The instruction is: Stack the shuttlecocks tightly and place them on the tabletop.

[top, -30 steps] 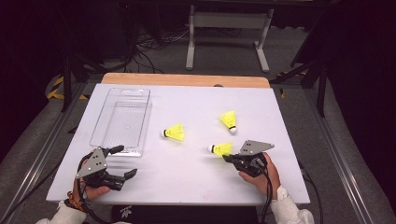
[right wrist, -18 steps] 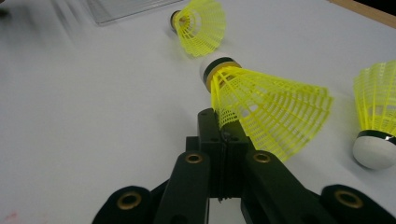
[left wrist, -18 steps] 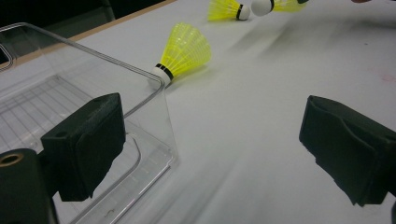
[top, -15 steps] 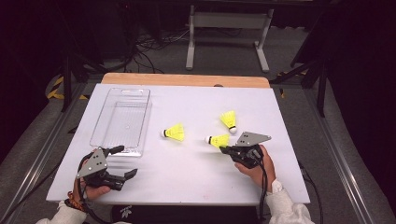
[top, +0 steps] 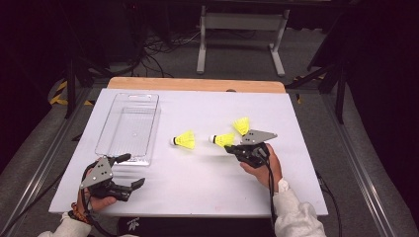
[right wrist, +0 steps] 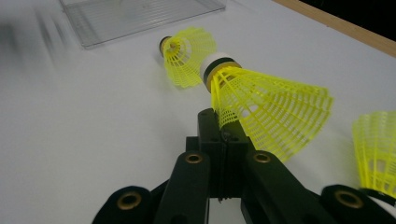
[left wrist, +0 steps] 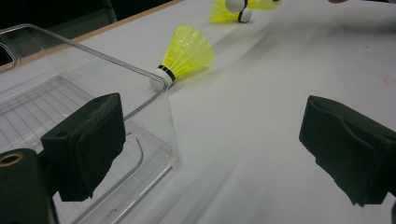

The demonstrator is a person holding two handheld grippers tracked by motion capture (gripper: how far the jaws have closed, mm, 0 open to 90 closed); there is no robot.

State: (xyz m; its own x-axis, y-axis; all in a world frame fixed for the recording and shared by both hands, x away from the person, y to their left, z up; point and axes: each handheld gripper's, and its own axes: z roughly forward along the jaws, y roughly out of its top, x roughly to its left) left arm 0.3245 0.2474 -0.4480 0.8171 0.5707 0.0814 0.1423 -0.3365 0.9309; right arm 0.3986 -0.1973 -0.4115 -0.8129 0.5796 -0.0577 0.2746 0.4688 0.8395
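Now the right gripper (top: 231,147), pinching a shuttlecock (top: 223,139), has lifted it off the table (top: 197,182).

Your clear plastic tray (top: 128,126) sits by the table's (top: 197,182) left edge; three yellow plastic shuttlecocks (top: 185,140) lie right of it, mid-table.

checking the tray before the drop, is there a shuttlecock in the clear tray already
No, the clear tray holds nothing; the right gripper grips one shuttlecock.

No legible text, label, brand, number or sign anywhere on the table, the tray, the shuttlecocks or the tools.
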